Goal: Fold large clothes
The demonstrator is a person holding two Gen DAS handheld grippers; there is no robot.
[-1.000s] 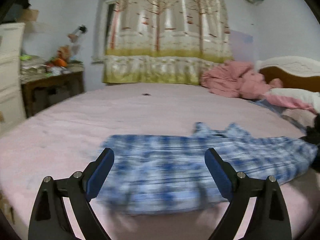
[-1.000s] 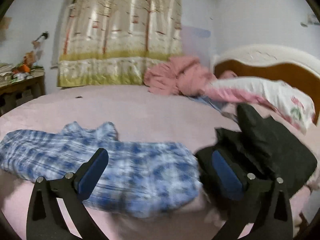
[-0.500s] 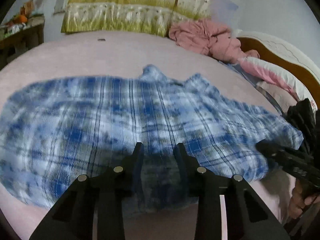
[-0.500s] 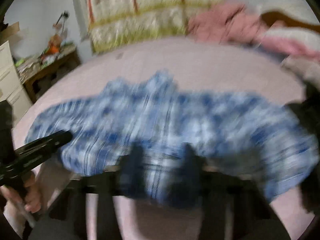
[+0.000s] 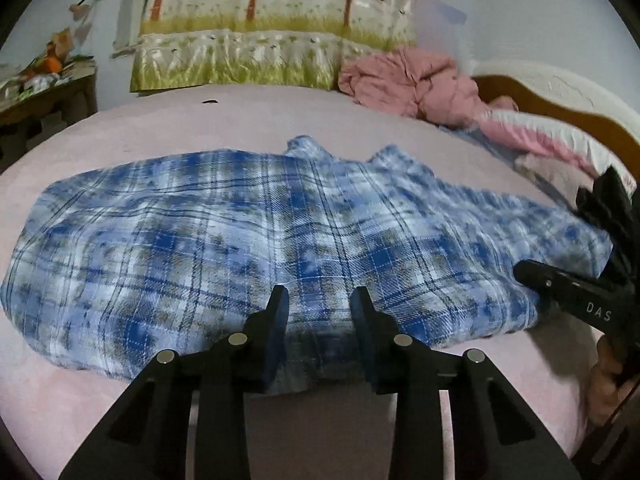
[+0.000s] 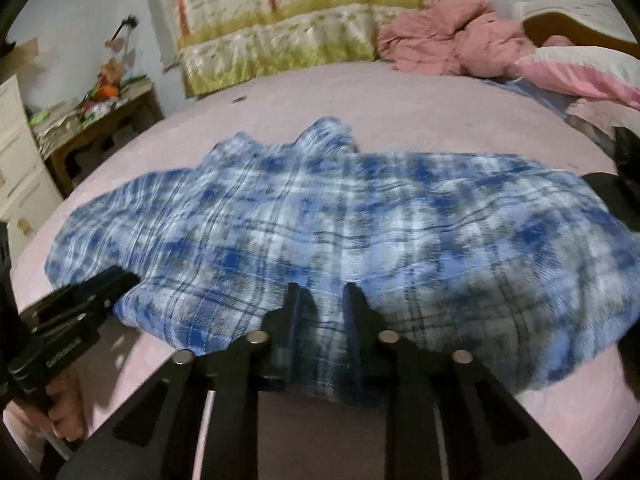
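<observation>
Spanning the pink bedsheet point(image 5: 200, 128), largest item: blue-and-white plaid flannel shirt point(image 5: 280, 224), spread flat, long axis crosswise, collar on its far side. Left gripper point(image 5: 318, 312) and right gripper point(image 6: 318, 304): at shirt's near hem, side by side, jaws narrowed on hem cloth. Shirt lies directly ahead of both, equally near.

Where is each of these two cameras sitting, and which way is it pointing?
Left wrist: on the left gripper, looking across the plaid shirt on the bed; the right gripper shows at right.
Right wrist: on the right gripper, facing the same way; the left gripper and a hand show at left.
Shared: shirt, curtain, pink blanket.
</observation>
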